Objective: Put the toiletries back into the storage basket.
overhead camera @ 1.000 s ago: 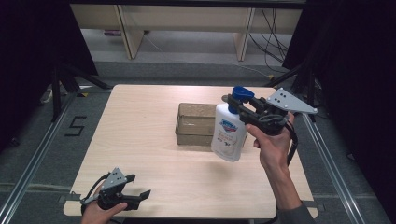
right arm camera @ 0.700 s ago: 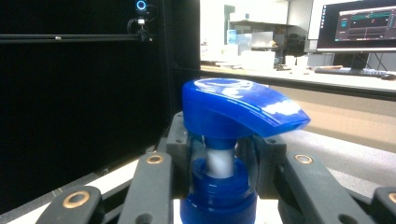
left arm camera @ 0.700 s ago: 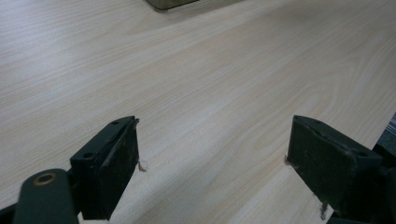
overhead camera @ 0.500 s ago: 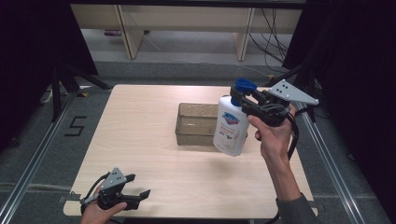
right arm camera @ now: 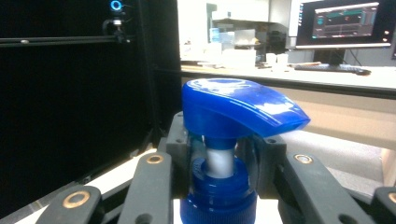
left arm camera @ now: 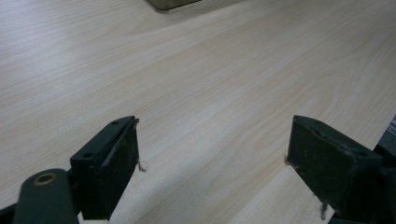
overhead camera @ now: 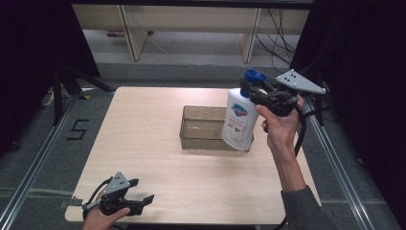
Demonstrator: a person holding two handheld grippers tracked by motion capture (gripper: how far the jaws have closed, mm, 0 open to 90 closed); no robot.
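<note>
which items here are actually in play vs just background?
In play:
- pump bottle, white with a blue pump head, clamped at the neck by the right gripper, lifted by the tray
- clear tray on the table

Background:
- left gripper, open, resting at the table's near edge
- shelving behind the table
- monitor in the right gripper view

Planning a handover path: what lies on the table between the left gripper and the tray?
Only bare wood. The high view shows open table between the left gripper and the tray; the left gripper view agrees.
</note>
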